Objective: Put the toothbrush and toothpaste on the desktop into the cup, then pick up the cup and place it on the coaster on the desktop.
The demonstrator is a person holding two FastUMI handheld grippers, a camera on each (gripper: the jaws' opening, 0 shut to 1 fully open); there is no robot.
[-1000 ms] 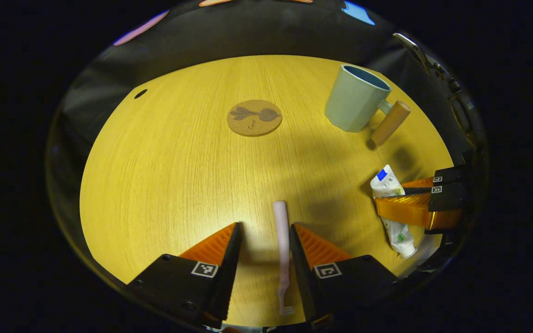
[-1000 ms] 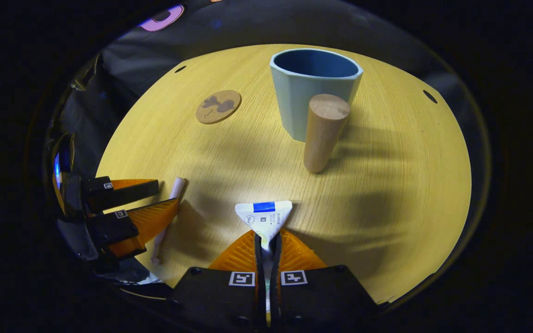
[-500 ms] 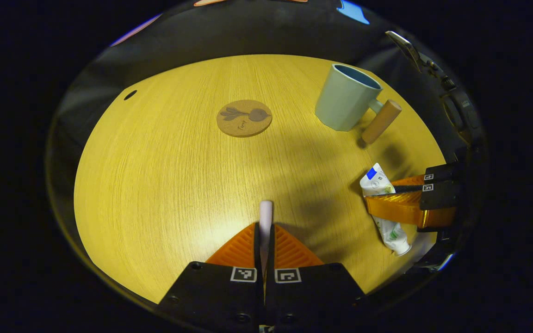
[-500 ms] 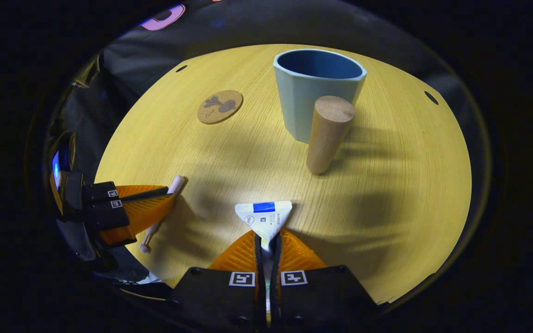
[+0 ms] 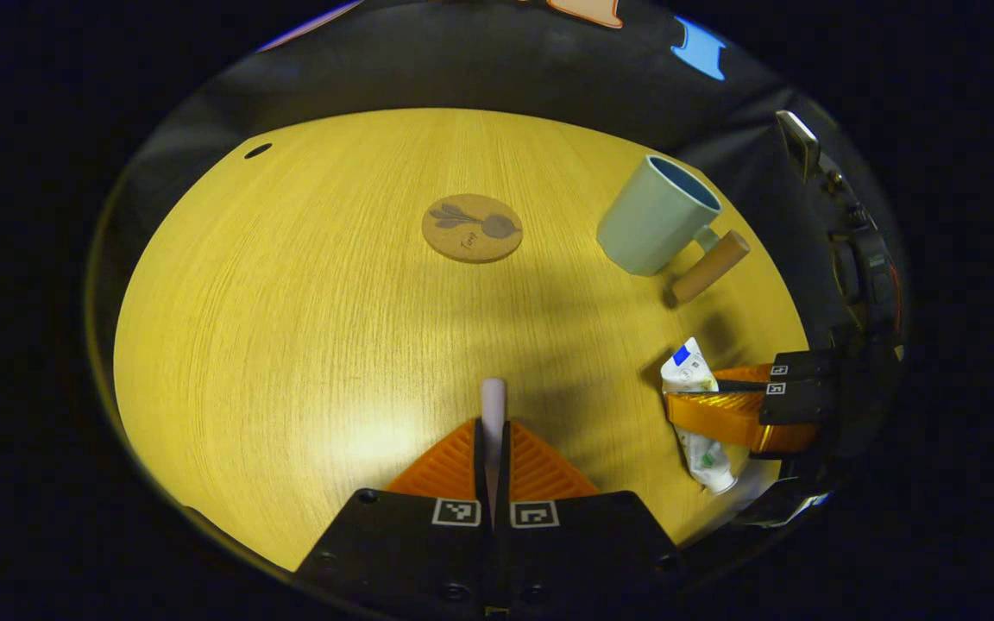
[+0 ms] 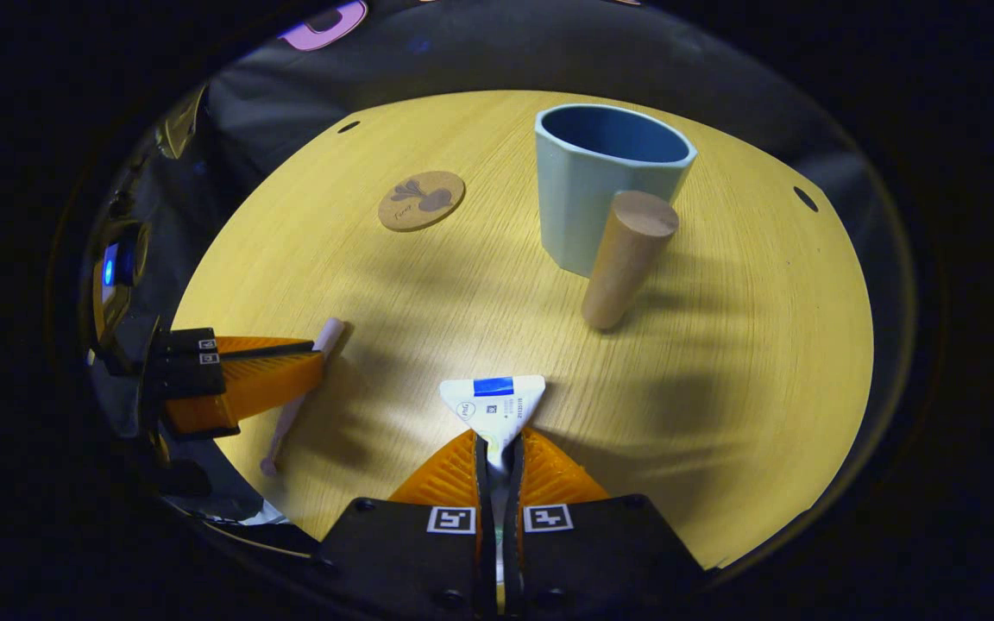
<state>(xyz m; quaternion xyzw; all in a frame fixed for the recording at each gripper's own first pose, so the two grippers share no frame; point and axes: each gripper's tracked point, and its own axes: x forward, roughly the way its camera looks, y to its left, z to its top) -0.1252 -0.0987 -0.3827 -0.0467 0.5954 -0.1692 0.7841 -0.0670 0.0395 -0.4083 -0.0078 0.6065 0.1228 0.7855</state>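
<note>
Left gripper (image 5: 492, 448), right gripper (image 6: 497, 457): black bodies, ribbed wedge fingers, square coded markers, round screws.

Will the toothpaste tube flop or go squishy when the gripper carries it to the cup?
Probably a little. The toothpaste is a soft flat tube; the right gripper pinches it mid-body, so it may dent. In the left gripper view its cap end hangs below the fingers, so it might droop or swing. It looks small, likely light.

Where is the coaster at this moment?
In the left gripper view the coaster lies bare on the desktop, left of the cup. In the right gripper view it lies far left of the cup.
</note>
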